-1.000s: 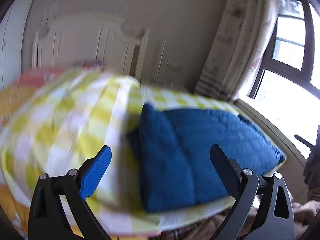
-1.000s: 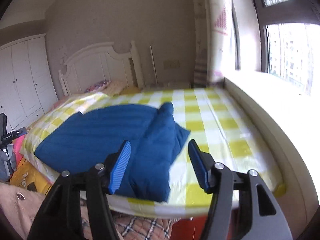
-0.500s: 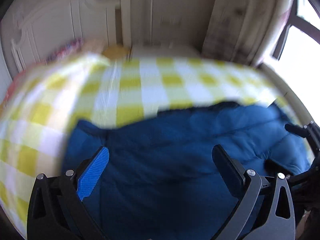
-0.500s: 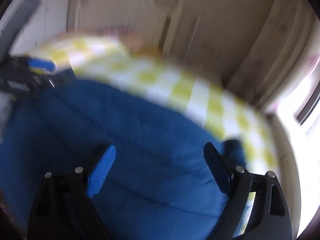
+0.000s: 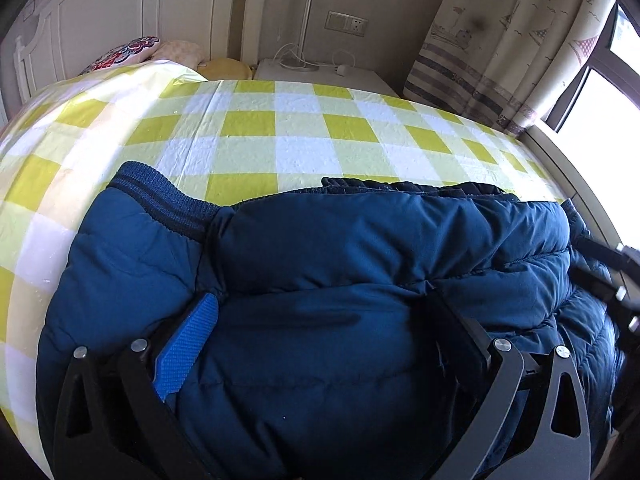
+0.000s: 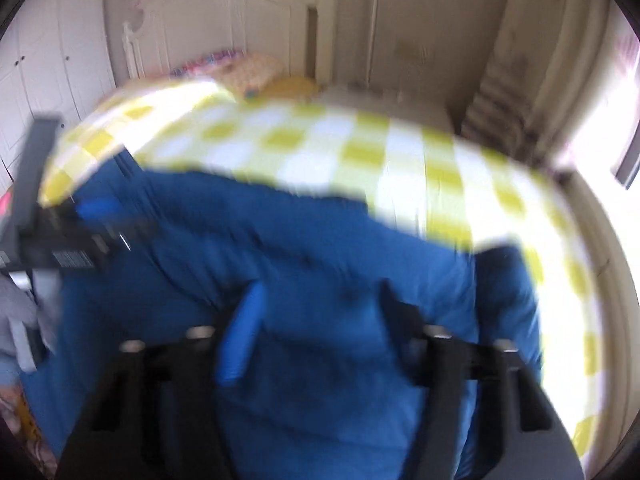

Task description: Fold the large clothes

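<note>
A puffy blue jacket (image 5: 360, 280) lies folded on the yellow-and-white checked bed sheet (image 5: 248, 128), its ribbed hem (image 5: 160, 200) at the left. My left gripper (image 5: 324, 312) stands wide, both fingers sunk into the jacket's padding, which bulges between them. In the blurred right wrist view my right gripper (image 6: 320, 312) is closing, with a ridge of the jacket (image 6: 320, 380) squeezed between its narrowed fingers. The right gripper's dark frame (image 5: 616, 276) shows at the left wrist view's right edge. The left gripper (image 6: 80, 232) shows at the right wrist view's left.
A white headboard (image 5: 100, 12) and pillows (image 5: 132, 52) stand at the bed's far end. A white bedside table (image 5: 320, 76) with a lamp pole sits beside them. Patterned curtains (image 5: 500, 40) and a window ledge (image 5: 580, 184) run along the right.
Both grippers swung in from beside the bed and came down onto the jacket. The right gripper's fingers opened wide, then drew together on the padding. The left fingers kept their width.
</note>
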